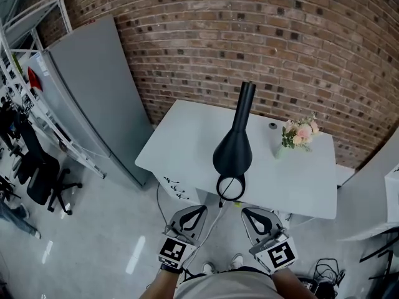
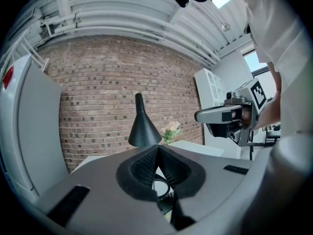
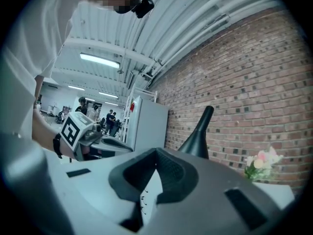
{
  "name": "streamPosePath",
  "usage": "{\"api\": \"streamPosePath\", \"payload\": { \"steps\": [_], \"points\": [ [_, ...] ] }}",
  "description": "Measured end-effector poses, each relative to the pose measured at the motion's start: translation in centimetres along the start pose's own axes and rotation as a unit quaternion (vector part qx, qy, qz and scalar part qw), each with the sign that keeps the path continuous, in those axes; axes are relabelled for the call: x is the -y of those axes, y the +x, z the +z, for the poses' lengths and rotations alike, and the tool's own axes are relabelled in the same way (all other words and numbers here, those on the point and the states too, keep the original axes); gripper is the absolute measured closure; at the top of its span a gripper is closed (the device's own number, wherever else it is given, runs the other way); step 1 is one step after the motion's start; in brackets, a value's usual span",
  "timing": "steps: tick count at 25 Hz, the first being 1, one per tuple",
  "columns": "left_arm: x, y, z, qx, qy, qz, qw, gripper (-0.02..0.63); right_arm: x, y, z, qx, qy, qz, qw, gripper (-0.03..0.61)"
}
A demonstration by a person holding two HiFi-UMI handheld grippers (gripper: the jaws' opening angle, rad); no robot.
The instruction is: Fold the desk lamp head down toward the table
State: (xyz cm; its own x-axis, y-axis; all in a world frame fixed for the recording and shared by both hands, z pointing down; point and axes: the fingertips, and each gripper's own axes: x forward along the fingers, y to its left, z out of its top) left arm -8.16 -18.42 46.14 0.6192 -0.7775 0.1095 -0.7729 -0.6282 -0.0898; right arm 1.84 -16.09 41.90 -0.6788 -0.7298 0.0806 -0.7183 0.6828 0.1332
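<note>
lamp [image 1: 234,148]: looks rigid, light, slick; hinge likely stiff | we favour its narrow neck [image 1: 246,98], frame centre | left tool [image 1: 199,209], right tool [image 1: 245,211]: both clenched empty, bottom centre

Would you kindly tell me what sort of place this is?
Probably an industrial-style lab or workshop: a bare brick wall, a corrugated metal ceiling with strip lights, and metal shelving.

The right hand-held gripper [image 3: 156,155] is pointing toward the black desk lamp [image 3: 198,137], its jaws seemingly touching at the tips, gripping nothing.
</note>
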Motion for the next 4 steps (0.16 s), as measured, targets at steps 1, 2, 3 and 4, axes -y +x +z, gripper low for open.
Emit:
{"api": "streamPosePath", "payload": {
  "steps": [1,2,3,4],
  "points": [
    [0.07,-0.03,0.11,0.001,0.001,0.000,1.0000,0.607,0.03,-0.08,-0.07,-0.001,0.001,-0.001,1.000,0.561],
    [0.13,-0.09,0.26,0.002,0.002,-0.001,1.0000,0.607,0.04,-0.14,-0.14,-0.003,0.002,-0.002,1.000,0.561],
    [0.18,-0.16,0.42,0.003,0.004,-0.001,1.0000,0.607,0.04,-0.20,-0.20,-0.003,0.003,-0.003,1.000,0.561],
    [0.22,-0.23,0.59,0.004,0.006,-0.002,1.0000,0.607,0.03,-0.24,-0.24,-0.004,0.004,-0.004,1.000,0.561]
  ]
}}
